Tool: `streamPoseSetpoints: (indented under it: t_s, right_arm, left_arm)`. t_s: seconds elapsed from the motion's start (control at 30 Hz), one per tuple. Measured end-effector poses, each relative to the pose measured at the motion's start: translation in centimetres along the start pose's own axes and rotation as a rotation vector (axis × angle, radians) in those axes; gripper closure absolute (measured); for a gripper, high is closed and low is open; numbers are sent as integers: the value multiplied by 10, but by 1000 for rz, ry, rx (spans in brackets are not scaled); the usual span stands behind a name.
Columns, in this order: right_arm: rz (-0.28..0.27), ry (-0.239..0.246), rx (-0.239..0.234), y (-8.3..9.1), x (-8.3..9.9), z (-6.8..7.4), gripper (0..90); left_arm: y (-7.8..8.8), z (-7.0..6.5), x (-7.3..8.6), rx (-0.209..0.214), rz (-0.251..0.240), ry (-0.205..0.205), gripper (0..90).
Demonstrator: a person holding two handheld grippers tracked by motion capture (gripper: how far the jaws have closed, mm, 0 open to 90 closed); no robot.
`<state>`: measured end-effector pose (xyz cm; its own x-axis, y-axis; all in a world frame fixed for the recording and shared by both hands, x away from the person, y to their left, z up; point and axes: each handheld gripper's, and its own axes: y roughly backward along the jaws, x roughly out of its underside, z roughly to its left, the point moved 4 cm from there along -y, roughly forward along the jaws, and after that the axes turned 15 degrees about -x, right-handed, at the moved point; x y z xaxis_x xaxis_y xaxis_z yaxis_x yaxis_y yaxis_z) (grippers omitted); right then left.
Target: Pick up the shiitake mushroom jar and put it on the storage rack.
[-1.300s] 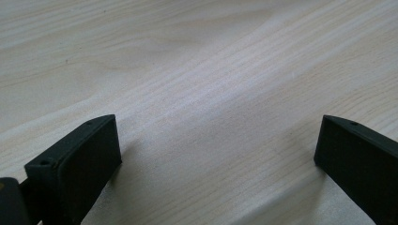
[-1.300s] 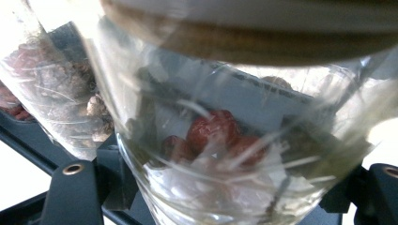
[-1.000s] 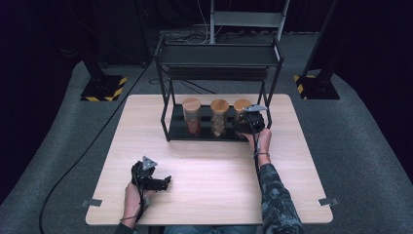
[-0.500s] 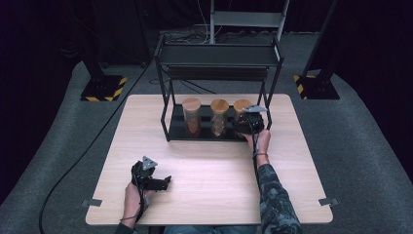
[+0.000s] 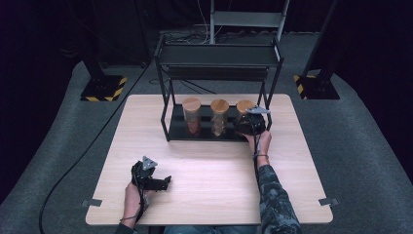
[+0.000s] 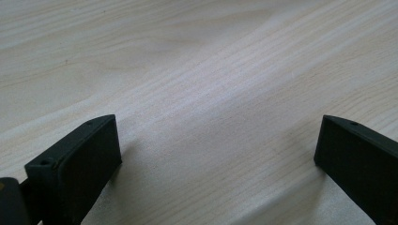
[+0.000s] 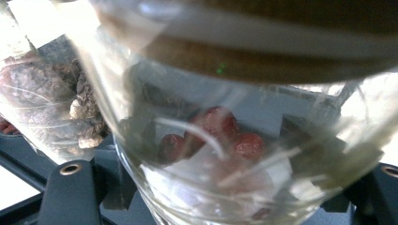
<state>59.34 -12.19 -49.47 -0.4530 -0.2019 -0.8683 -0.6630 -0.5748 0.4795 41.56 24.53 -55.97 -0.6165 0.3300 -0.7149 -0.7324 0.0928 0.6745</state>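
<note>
Three glass jars with wooden lids stand in a row on the lower shelf of a black metal rack (image 5: 219,53). My right gripper (image 5: 248,124) is at the right jar (image 5: 243,105) and is shut on it. In the right gripper view this jar (image 7: 225,140), with red fruit inside, sits between the black fingers (image 7: 70,192), close to the camera. The middle jar (image 7: 56,108) with brown pieces stands just beside it. My left gripper (image 5: 163,183) rests on the table near the front left, open, with only bare wood (image 6: 187,70) between its jaws.
The left jar (image 5: 191,117) and middle jar (image 5: 219,117) stand close together under the rack's upper shelf. The light wooden table (image 5: 209,165) stretches between the rack and the front edge. Grey carpet and black stands surround it.
</note>
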Motion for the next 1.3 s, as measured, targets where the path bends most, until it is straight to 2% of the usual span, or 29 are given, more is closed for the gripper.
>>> streamPoseSetpoints:
  t_s: [0.83, 0.9, 0.97, 1.1, 1.27, 1.3]
  right_arm:
    - [8, -8, -8, 1, -1, 0, 239]
    - [6, -15, -14, 1, -1, 0, 226]
    - [5, -24, -20, 2, -3, 0, 175]
    - [50, -35, -34, 2, -5, 2, 72]
    - [113, -63, -47, 4, -4, 6, 14]
    - [132, -64, -35, 4, -3, 7, 8]
  left_arm:
    - [0, 0, 0, 0, 0, -1, 0]
    - [0, 0, 0, 1, 0, -3, 0]
    - [0, 0, 0, 1, 1, -4, 0]
    - [0, 0, 0, 2, 0, -3, 0]
    - [0, 0, 0, 2, -1, -2, 0]
    - [0, 0, 0, 1, 0, -2, 0]
